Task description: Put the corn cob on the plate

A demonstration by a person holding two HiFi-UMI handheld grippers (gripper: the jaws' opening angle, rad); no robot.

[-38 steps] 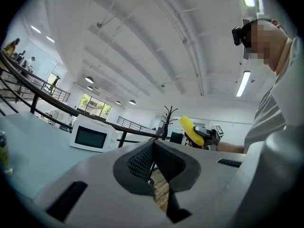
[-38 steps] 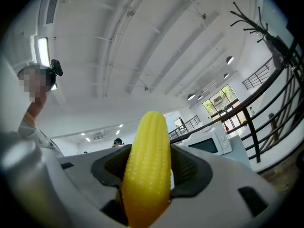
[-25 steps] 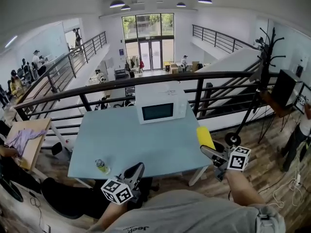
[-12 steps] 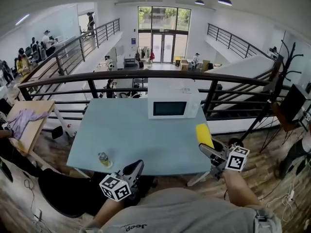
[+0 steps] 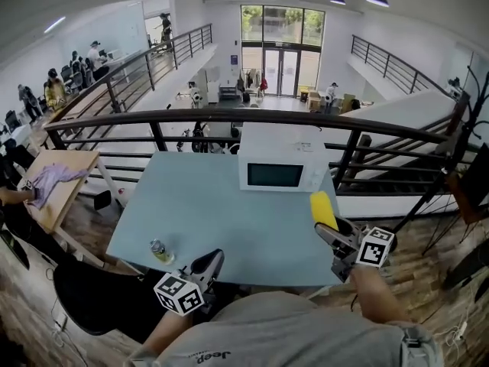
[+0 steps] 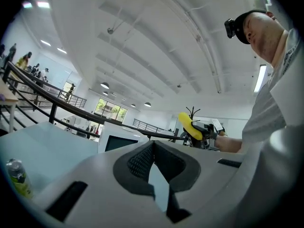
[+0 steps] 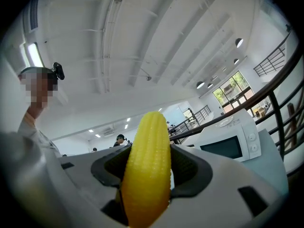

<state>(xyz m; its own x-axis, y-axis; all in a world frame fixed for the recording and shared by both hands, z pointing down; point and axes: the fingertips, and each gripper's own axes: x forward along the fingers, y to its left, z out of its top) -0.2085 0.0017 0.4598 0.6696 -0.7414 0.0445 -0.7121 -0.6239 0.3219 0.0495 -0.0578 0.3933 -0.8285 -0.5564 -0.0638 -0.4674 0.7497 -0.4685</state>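
My right gripper (image 5: 333, 235) is shut on a yellow corn cob (image 5: 322, 209), which stands upright between the jaws over the front right corner of the light blue table (image 5: 214, 212). In the right gripper view the corn cob (image 7: 147, 165) fills the gap between the pads. My left gripper (image 5: 210, 260) hangs at the table's front edge with its pads touching and nothing between them. From the left gripper view the corn cob (image 6: 186, 125) shows far off to the right. No plate shows in any view.
A white microwave (image 5: 279, 168) stands at the table's far edge, with a dark railing (image 5: 229, 117) behind it. A small green-labelled bottle (image 5: 160, 251) stands near the front left corner. A wooden table with purple cloth (image 5: 57, 186) and several people are at the left.
Both grippers have come closer to the table. The corn cob was beside the table's right edge and is over its front right corner now. The grip on it is unchanged.
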